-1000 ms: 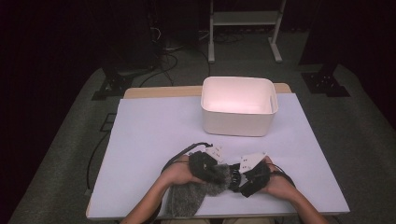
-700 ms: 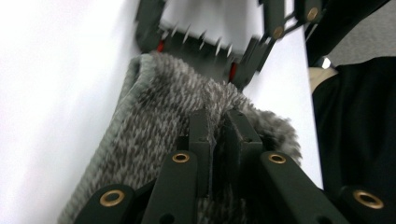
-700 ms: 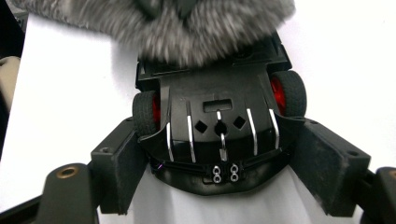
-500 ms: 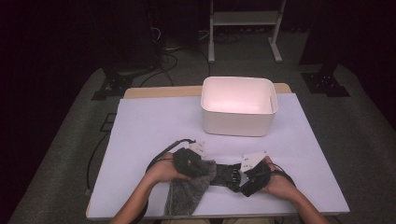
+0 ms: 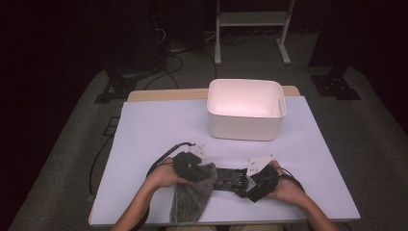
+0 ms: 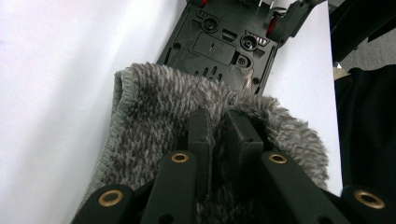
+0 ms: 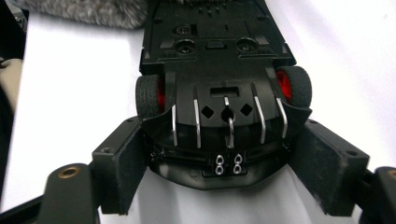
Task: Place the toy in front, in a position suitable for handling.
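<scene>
1. The toy car [image 5: 230, 179] lies upside down near the table's [image 5: 159, 130] front edge, at about 6 o'clock from the bin [image 5: 246, 109], between the two hands.
2. The right gripper [image 5: 246, 185] has its jaws clamped on the car's rear end; in the right gripper view the pads [image 7: 116, 161] press both flanks of the car [image 7: 219, 93], just behind its red-hubbed wheels.
3. The left gripper [image 5: 204, 174] has its jaws closed on a fold of the grey cloth [image 5: 192, 197]; in the left gripper view the cloth [image 6: 177, 107] bunches around the nearly touching jaws and laps over the car's [image 6: 224, 42] near end.
4. In the high view the cloth runs from the car toward 7 o'clock and reaches the table's front edge, so there is little room on that side.
5. Bare table lies open at 9 to 12 o'clock from the left gripper, and a clear strip separates the car from the bin at 12 o'clock.
6. At 3 o'clock from the right gripper some bare table remains before the right edge.
7. The car's top side faces the table and is hidden; its front is covered by the cloth.
8. In the high view the car is dark and small, and the jaw tips are hard to make out there.
9. The forearms are cut off by the bottom of the high view, and the bin's inside is washed out by glare.
</scene>
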The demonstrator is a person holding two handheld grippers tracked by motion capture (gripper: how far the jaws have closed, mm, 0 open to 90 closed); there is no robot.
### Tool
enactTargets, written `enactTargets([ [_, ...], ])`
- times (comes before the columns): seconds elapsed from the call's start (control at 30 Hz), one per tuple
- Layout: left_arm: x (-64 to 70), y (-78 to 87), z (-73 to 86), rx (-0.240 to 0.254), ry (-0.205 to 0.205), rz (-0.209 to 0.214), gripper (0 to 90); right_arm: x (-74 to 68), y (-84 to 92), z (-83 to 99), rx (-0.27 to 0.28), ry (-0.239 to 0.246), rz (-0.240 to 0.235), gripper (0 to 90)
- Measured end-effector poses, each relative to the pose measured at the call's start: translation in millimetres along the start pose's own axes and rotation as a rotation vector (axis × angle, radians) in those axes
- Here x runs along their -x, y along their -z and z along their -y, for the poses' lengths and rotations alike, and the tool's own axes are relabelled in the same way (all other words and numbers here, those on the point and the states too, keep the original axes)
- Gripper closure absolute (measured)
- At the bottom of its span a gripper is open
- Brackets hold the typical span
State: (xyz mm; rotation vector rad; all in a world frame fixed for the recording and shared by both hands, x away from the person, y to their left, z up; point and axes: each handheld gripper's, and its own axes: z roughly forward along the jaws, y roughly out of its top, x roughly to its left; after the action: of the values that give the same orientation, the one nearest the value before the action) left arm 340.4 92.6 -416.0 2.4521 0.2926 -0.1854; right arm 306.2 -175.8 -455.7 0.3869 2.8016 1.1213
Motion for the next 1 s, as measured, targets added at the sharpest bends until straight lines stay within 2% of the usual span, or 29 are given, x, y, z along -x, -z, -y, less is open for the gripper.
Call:
enactTargets([
  [0.07, 1.0, -1.1, -0.1, -0.004, -0.005, -0.002, 81.3, 0.7, 3.6, -3.3, -0.003, -0.018, -0.02, 20.8],
  [0.2, 1.3, -1.4, 1.6, 0.009, 0.004, 0.002, 81.3, 2.8, 8.5, -4.0, 0.011, -0.038, -0.015, 18.6],
  [0.3, 1.9, -1.4, 1.2, 0.008, 0.002, 0.008, 81.3, 1.6, 5.2, -5.5, 0.026, -0.044, -0.014, 17.8],
  [0.4, 1.7, -1.1, 0.7, 0.007, -0.003, 0.009, 81.3, -2.0, -4.3, -8.5, 0.029, -0.004, 0.001, 20.3],
  [0.43, 1.5, -0.8, 0.6, 0.009, -0.005, 0.01, 81.3, -3.5, -6.8, -8.8, 0.02, 0.023, 0.017, 20.7],
  [0.47, 0.7, -0.2, 0.4, 0.003, -0.009, 0.003, 81.2, -3.6, -6.9, -8.7, 0.016, 0.029, 0.017, 21.2],
  [0.57, -4.5, 3.0, 0.6, 0.005, 0.015, -0.032, 80.6, -2.2, -5.2, -5.3, 0.035, 0.031, 0.004, 22.7],
  [0.63, -6.9, 7.5, 0.9, 0.014, 0.023, -0.052, 80.6, -2.5, -6.7, -3.8, 0.024, 0.063, 0.006, 22.9],
  [0.7, -8.2, 11.3, 1.1, 0.008, 0.025, -0.074, 80.6, -1.8, -7.1, -2.3, 0.028, 0.063, -0.003, 23.1],
  [0.8, -8.5, 14.9, 1.4, 0.008, 0.032, -0.077, 80.6, 1.5, -7.1, -1.1, 0.037, 0.085, -0.021, 23.5],
  [1.0, -5.7, 13.9, -3.4, 0.015, 0.013, -0.052, 80.6, 2.3, -5.2, -3.1, 0.017, 0.115, -0.056, 23.7],
])
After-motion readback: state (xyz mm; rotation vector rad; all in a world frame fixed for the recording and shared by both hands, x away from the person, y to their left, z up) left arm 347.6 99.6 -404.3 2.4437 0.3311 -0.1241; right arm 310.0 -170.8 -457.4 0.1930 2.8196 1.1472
